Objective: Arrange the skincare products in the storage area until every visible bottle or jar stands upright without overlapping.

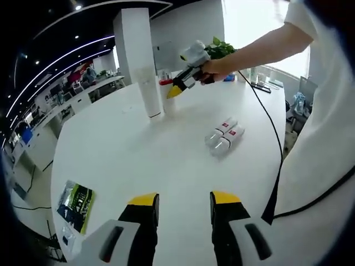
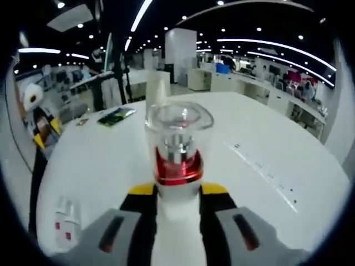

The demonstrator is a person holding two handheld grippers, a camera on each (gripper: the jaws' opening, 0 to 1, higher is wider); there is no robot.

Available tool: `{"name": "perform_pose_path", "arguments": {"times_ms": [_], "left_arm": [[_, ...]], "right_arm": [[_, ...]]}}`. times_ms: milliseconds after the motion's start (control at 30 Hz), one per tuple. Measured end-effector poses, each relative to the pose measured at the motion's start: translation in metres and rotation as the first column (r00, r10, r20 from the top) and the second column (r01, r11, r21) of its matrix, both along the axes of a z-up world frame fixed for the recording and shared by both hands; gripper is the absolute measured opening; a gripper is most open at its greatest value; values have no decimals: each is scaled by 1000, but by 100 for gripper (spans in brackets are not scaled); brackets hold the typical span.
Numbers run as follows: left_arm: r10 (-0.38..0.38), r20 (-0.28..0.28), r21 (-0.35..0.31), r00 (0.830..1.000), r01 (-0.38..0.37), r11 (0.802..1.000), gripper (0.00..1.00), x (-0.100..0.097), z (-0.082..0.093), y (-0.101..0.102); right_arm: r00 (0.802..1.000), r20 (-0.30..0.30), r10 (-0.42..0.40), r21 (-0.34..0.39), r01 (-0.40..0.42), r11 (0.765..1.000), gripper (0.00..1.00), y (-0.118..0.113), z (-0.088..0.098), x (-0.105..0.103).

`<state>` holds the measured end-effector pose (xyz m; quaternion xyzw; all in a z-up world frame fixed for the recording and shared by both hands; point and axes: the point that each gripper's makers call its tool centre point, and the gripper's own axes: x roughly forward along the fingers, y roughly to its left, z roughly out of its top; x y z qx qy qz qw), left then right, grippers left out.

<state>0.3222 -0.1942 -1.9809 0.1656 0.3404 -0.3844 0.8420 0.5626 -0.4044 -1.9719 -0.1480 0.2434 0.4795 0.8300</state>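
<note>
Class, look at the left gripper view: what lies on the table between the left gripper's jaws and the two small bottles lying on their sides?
Nothing: in the left gripper view, only bare white table separates the left gripper from the two lying bottles.

Upright red-banded clear-capped bottle (image 2: 177,160), tall white tube (image 1: 148,91) upright, two small bottles (image 1: 224,136) flat.

White desk (image 1: 138,160), round-edged. Left tool (image 1: 184,200): yellow-tipped jaws apart, nothing between them, raised above the desk's near part. Right tool (image 1: 173,88), held in a person's hand (image 1: 217,68), closed on a small bottle (image 1: 168,101) standing just beside a tall white bottle (image 1: 150,91). Two clear-capped bottles (image 1: 224,136) lying side by side, touching, mid-desk. Green booklet (image 1: 75,204) flat near the left edge. Potted plant (image 1: 221,49) at the far side.
</note>
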Motion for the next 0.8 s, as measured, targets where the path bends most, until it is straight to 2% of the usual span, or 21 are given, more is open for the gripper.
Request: {"name": "perform_pose_path", "arguments": {"times_ms": [100,467,800], "left_arm": [[4,-2,1,1000,-4,1000,37,-1,-1,0],[18,-12,4,1000,-18,1000,37,-4,-5,-2],[13,-15,7,1000,-13,1000,37,0,-6,-3]], "right_arm": [[997,6,76,-19,-76,997,26,0,0,-4],[980,5,201,-37,-201,979,25,8,0,-4],[979,-1,205,-21,-205,979,26,8,-2,-1]]}}
